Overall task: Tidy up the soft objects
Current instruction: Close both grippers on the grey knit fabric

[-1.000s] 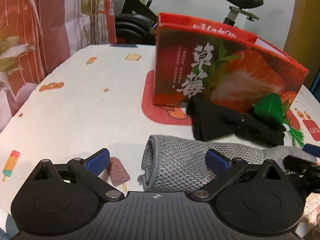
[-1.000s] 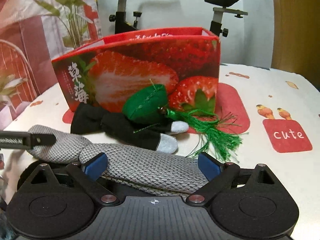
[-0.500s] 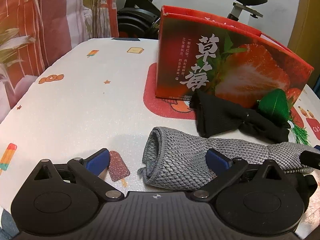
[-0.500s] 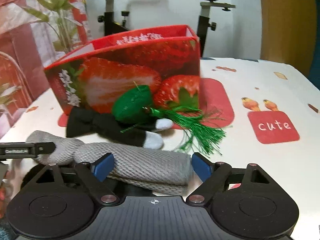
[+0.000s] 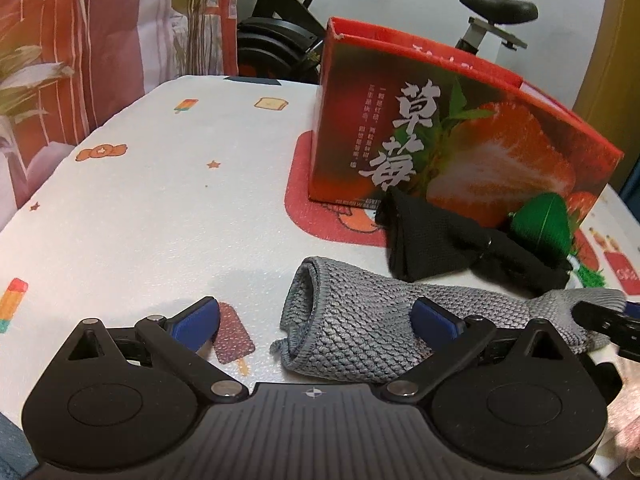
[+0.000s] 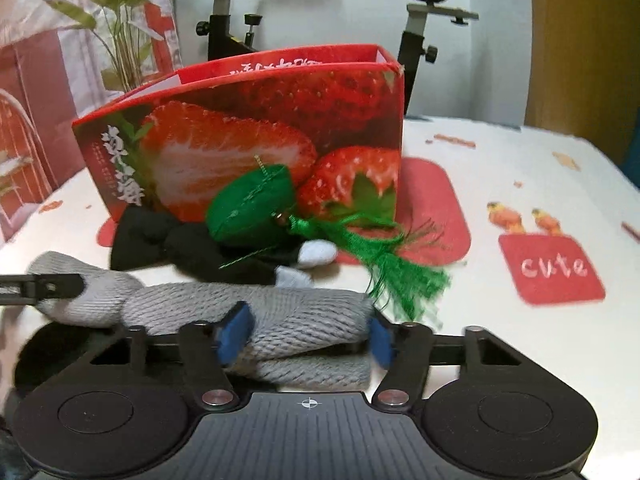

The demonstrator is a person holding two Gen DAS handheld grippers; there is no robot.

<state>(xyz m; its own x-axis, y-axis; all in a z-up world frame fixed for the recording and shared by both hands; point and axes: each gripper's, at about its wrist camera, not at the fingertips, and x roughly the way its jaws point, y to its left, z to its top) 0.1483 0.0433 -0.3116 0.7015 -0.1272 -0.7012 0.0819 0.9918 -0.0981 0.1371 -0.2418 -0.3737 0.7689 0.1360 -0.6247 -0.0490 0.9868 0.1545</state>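
Note:
A grey knitted sock (image 5: 360, 320) lies across the table in front of both grippers. My left gripper (image 5: 316, 320) is open, and the sock's cuff end lies between its blue pads without being squeezed. In the right wrist view my right gripper (image 6: 306, 338) has its jaws closing, and both pads touch the other end of the grey sock (image 6: 304, 316). Behind the sock lie a black sock (image 6: 192, 244) with white toes and a green stuffed pouch (image 6: 252, 208) with a tassel. They rest against the red strawberry box (image 6: 248, 128).
The table wears a white cloth with cartoon prints (image 5: 160, 200). The strawberry box (image 5: 460, 136) is open at the top and stands at the back. An exercise bike (image 6: 420, 20) and a patterned curtain (image 5: 60, 60) stand beyond the table's far edge.
My right gripper's jaws have closed in from wide open onto the grey sock's end. The left gripper stays open in the same spot.

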